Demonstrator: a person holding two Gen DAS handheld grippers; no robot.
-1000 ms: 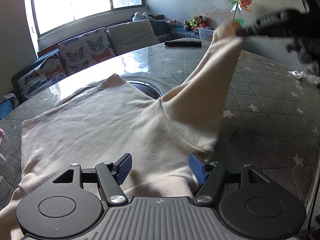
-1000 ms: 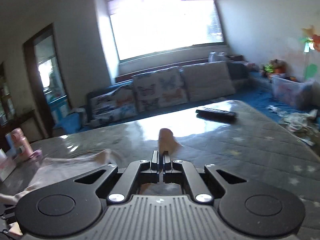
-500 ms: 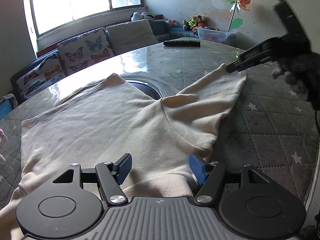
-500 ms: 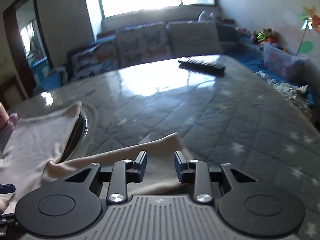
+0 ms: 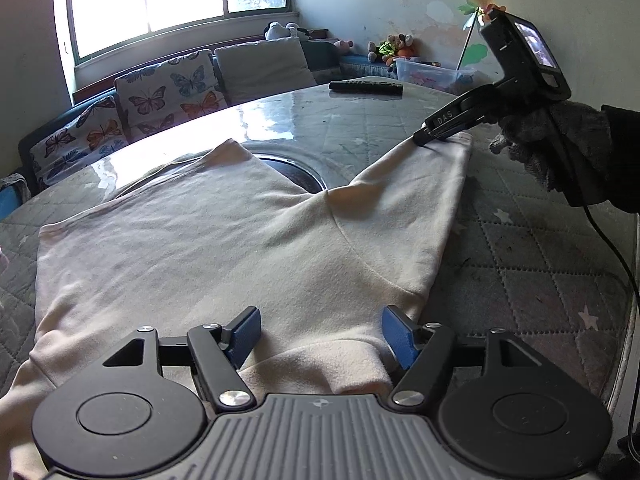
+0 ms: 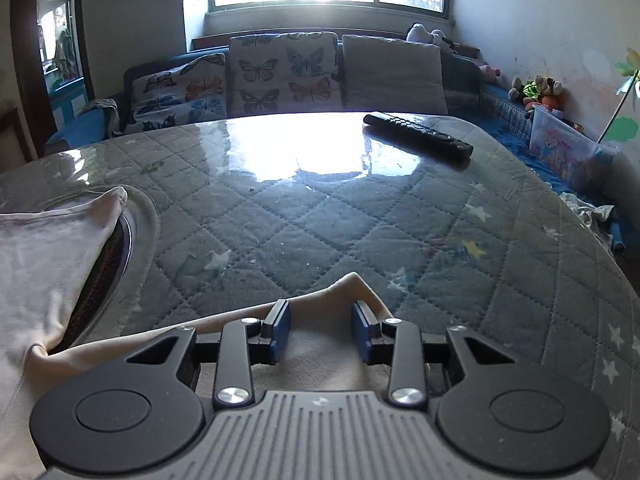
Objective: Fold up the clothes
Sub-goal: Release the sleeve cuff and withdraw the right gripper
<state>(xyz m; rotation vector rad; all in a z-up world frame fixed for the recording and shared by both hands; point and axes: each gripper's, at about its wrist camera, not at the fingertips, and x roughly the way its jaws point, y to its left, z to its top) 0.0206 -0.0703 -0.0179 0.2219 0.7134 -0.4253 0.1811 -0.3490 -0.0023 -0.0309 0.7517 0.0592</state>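
Note:
A cream long-sleeved top (image 5: 208, 248) lies flat on the quilted table. One sleeve (image 5: 416, 200) stretches out to the right. My left gripper (image 5: 320, 334) is open over the top's near edge, fabric between its blue pads. My right gripper (image 6: 322, 334) is open, with the sleeve's cuff (image 6: 344, 292) lying flat under and between its pads. It also shows in the left wrist view (image 5: 424, 136), with its tips at the cuff. The top's body shows at the left in the right wrist view (image 6: 44, 264).
A black remote (image 6: 418, 136) lies at the table's far side and also shows in the left wrist view (image 5: 366, 87). A round dark inset (image 5: 292, 166) sits in the table, partly under the top. A sofa with butterfly cushions (image 6: 280, 76) stands behind. A plastic bin (image 6: 568, 144) stands at the right.
My right gripper lowered the raised sleeve onto the table, let go of the cuff and opened wider. The left gripper has stayed still and open.

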